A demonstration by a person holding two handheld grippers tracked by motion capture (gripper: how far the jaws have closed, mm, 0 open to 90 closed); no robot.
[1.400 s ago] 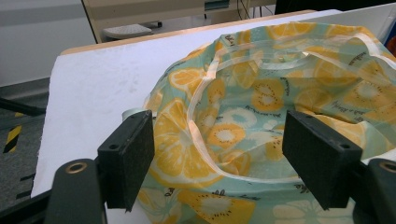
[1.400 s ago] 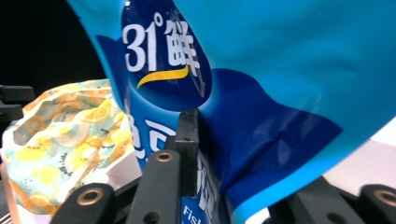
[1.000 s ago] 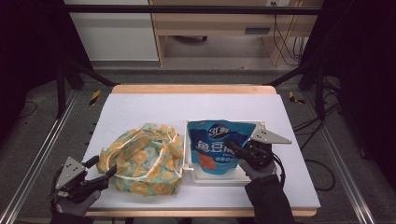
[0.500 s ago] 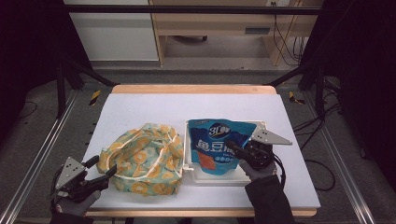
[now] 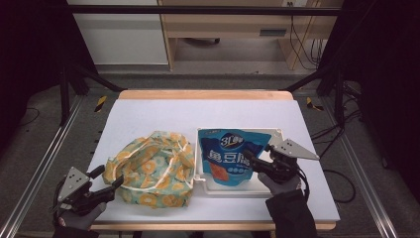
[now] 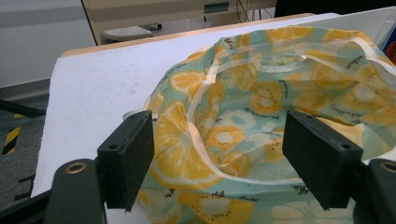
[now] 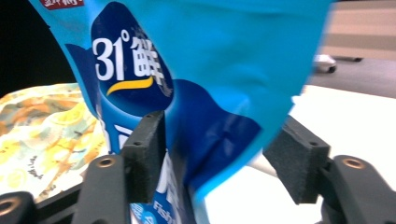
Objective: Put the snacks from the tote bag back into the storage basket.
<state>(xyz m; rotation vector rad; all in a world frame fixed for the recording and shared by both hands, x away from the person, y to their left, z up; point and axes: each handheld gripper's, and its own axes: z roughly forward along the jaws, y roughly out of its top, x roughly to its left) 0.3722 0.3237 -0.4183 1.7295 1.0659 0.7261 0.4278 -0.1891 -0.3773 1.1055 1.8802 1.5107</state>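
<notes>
A blue snack pouch (image 5: 230, 153) with white lettering lies in a white tray (image 5: 233, 191) right of centre. My right gripper (image 5: 250, 158) reaches over the pouch's right side. Its jaws have just been opening. In the right gripper view the pouch (image 7: 210, 70) hangs between the jaws (image 7: 219, 158), against one pad and clear of the other. A soft fruit-print bag (image 5: 151, 168) sits to the left of the tray. My left gripper (image 5: 111, 181) stands open at its near left corner, and the bag's rim (image 6: 261, 93) lies between its spread pads (image 6: 224, 163).
The white tabletop (image 5: 208, 114) has a wooden far edge. Metal frame rails (image 5: 44, 163) run along both sides. The fruit-print bag (image 7: 46, 130) touches the tray's left wall.
The right gripper's jaws look wider apart around the pouch's right side. The left gripper and the fruit-print bag have kept still.
</notes>
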